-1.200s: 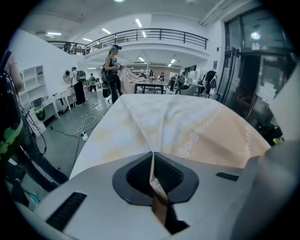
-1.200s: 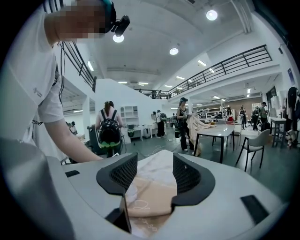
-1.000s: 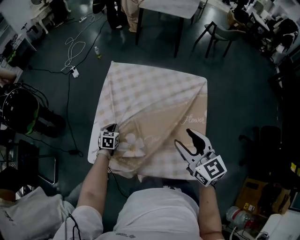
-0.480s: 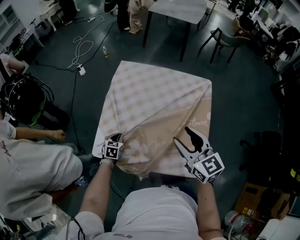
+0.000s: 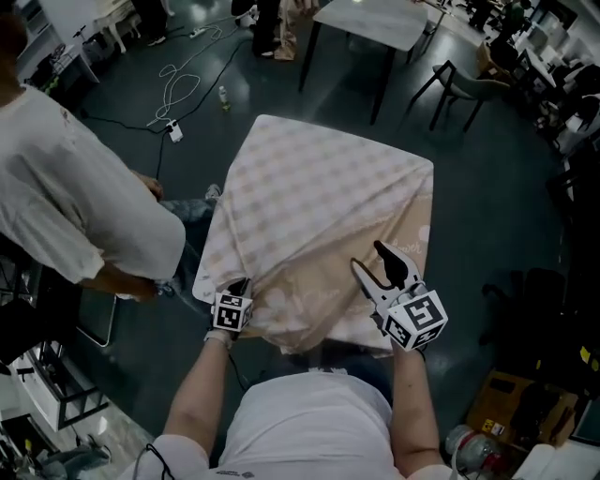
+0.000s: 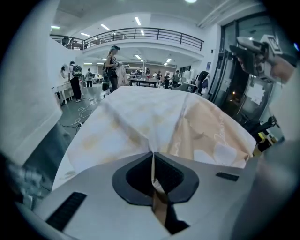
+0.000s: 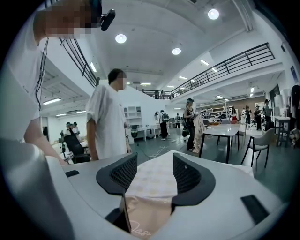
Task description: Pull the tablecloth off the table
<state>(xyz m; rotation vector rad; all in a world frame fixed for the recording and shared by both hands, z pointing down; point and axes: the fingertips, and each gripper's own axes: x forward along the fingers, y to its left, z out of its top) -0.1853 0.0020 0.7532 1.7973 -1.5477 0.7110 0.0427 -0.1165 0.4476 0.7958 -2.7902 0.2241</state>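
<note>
A cream checked tablecloth (image 5: 319, 187) covers the table, with its near part folded over so the beige underside (image 5: 309, 300) shows. At the near left corner my left gripper (image 5: 240, 283) is shut on a fold of the cloth. In the left gripper view the fabric (image 6: 140, 117) runs into the closed jaws of that gripper (image 6: 153, 157). My right gripper (image 5: 368, 258) hovers open over the near right of the cloth. In the right gripper view the cloth (image 7: 152, 187) lies between the wide-apart jaws of this gripper (image 7: 154, 161), and the pads do not press on it.
A person in a white shirt (image 5: 84, 187) stands close to the table's left side. Another table (image 5: 375, 19) and a chair (image 5: 469, 84) stand behind. Cables (image 5: 178, 84) and a bottle (image 5: 223, 97) lie on the floor at far left. Boxes (image 5: 525, 403) sit at lower right.
The person in white has stepped in beside the table's left. My left gripper has kept its hold and drawn the cloth nearer, bunching it more. The right gripper stays open.
</note>
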